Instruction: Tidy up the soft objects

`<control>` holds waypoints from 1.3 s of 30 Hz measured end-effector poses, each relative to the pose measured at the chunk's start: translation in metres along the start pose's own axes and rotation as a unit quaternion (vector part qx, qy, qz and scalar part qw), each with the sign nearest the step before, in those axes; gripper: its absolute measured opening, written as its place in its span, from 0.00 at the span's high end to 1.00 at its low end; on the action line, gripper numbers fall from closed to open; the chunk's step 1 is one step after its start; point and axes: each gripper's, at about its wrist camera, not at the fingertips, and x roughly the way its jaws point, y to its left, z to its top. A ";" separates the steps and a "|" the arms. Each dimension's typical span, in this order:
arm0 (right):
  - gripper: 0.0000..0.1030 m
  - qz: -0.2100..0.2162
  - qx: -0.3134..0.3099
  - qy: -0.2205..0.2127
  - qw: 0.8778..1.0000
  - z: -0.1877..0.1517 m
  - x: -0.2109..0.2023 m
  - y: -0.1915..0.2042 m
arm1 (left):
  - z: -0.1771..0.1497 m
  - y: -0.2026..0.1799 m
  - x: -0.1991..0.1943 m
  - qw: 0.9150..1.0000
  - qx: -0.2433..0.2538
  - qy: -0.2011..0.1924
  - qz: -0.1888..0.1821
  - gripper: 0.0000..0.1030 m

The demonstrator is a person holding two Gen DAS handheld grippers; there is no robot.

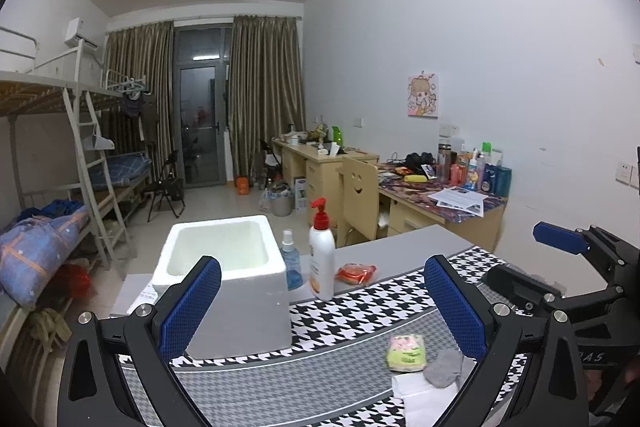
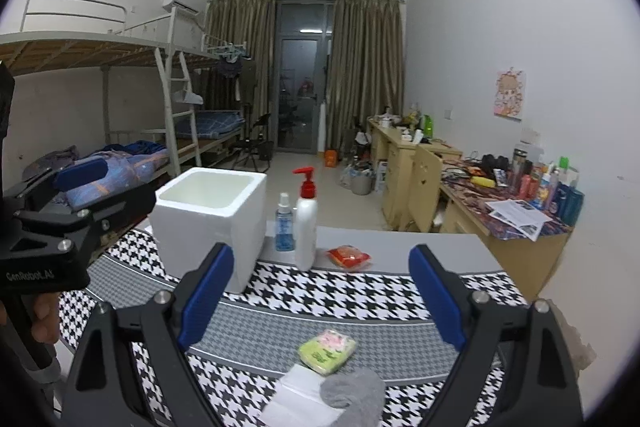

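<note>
Both the left hand-held gripper [image 1: 322, 311] and the right hand-held gripper [image 2: 322, 297] hang wide open and empty, probably ready to pick. The grey sock [image 2: 350, 393], white cloth [image 2: 294, 397] and green packet [image 2: 327, 345] lie in front of the foam box [image 2: 210, 223], which looks like their bin.

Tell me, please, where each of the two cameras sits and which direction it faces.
Left wrist: on the left gripper, above the table's near edge, facing the foam box and the room; its own open fingers show, and the right gripper at right.
Right wrist: on the right gripper, slightly further right, facing the same way; its open fingers show, and the left gripper with a hand at left.
Shared: foam box, lotion bottle, red packet, green packet, grey sock, houndstooth cloth.
</note>
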 end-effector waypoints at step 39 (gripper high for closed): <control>0.11 -0.041 0.053 0.027 0.997 -0.057 -0.020 -0.033 | -0.044 -0.027 0.003 0.999 -0.012 0.023 -0.047 0.01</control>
